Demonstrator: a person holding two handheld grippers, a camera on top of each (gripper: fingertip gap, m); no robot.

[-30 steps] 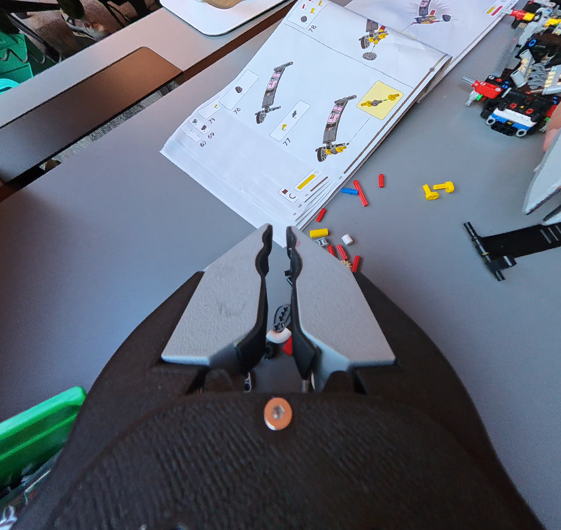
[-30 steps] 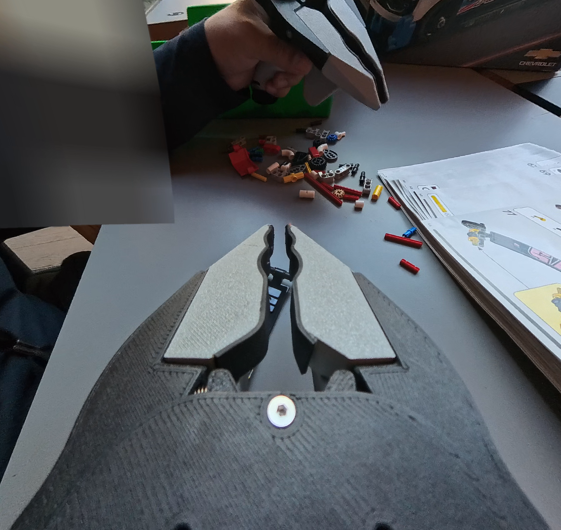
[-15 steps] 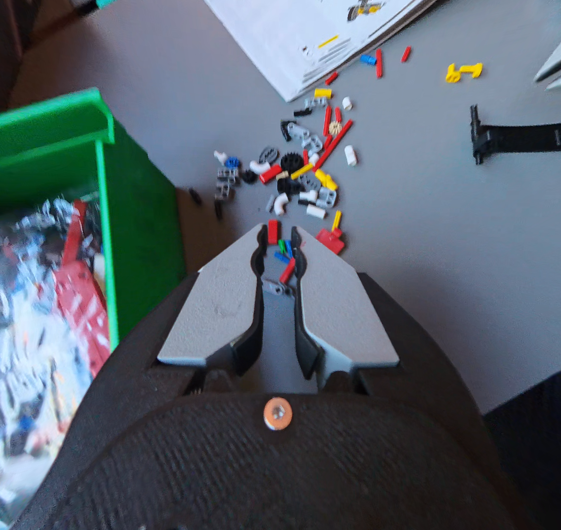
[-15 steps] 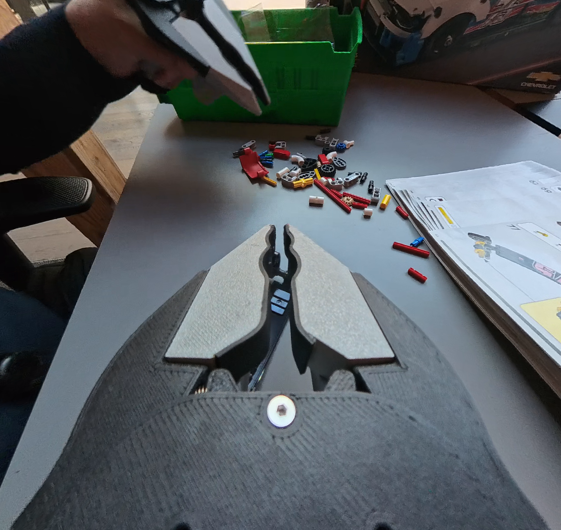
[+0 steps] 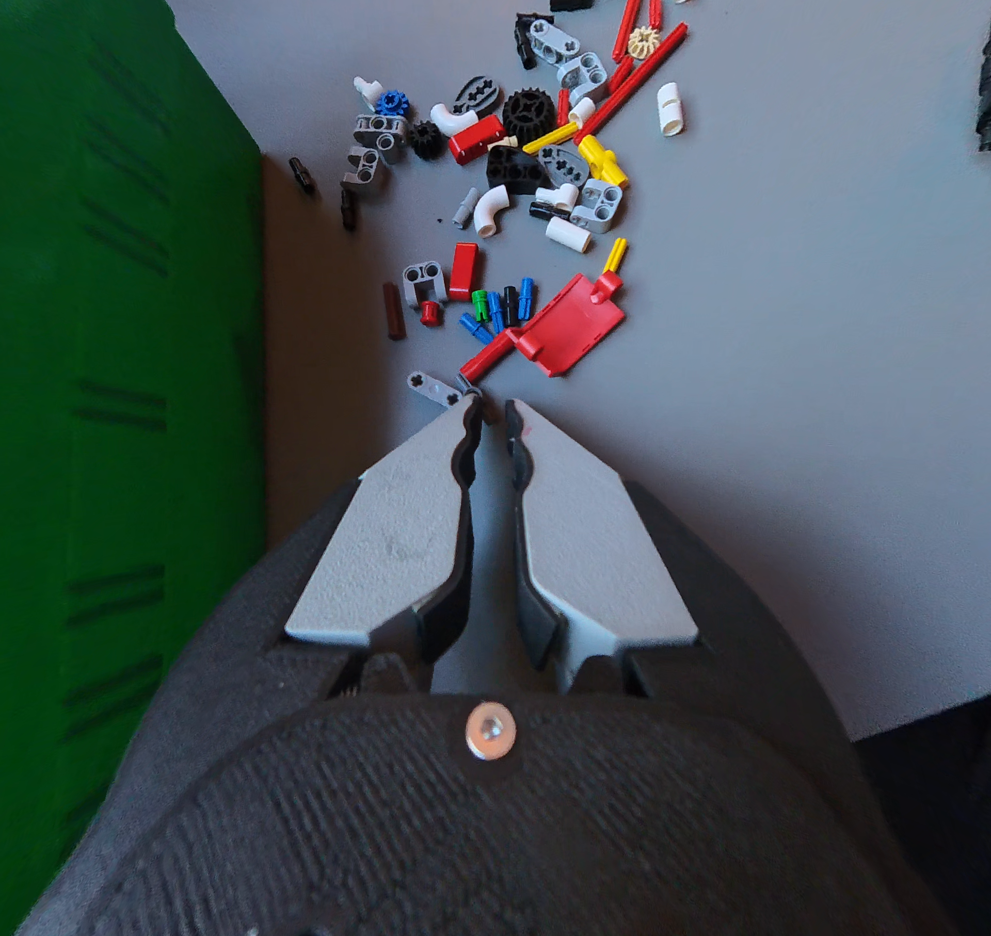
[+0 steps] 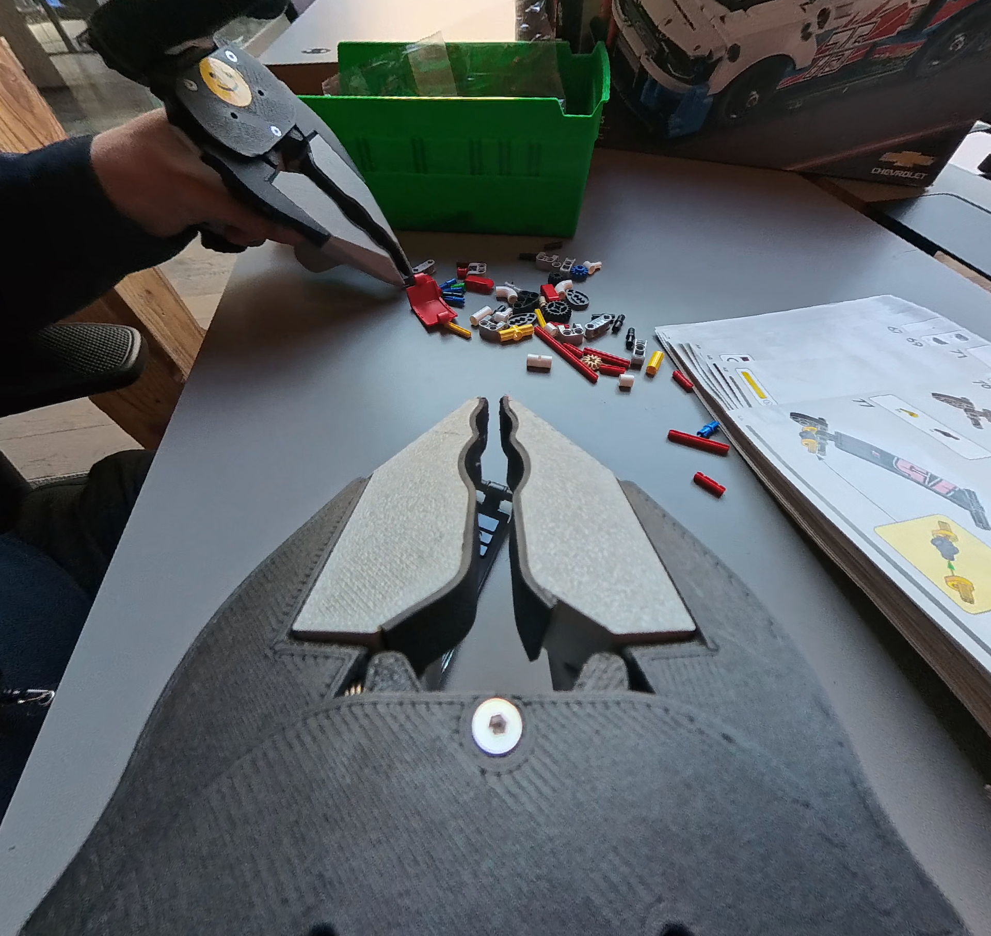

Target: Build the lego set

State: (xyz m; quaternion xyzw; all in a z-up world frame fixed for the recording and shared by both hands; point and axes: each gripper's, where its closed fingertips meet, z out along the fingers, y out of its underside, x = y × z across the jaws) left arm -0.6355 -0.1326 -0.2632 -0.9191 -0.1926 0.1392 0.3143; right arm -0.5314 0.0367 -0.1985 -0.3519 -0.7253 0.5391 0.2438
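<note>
Bright building pieces on a grey table (image 6: 300, 428)

Green bin (image 6: 472, 160) with dark vertical slots; red panel (image 5: 571, 328), red axles (image 6: 697, 441), blue pins (image 5: 496, 312), one green pin (image 5: 480, 304), yellow connector (image 5: 600, 160), white tubes (image 5: 670, 109), black gear (image 5: 528, 111), tan gear (image 5: 642, 42); white instruction booklet (image 6: 858, 428) with a yellow box; left gripper (image 6: 405, 280) black with grey fingers; right gripper (image 6: 493, 409) likewise.

A grey table (image 6: 300, 428) stands over wooden flooring (image 6: 48, 428), another table (image 6: 407, 4) behind.

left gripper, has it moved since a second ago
Yes. In the right wrist view the left gripper has come down from high before the green bin to the table, tips by the red panel.
</note>
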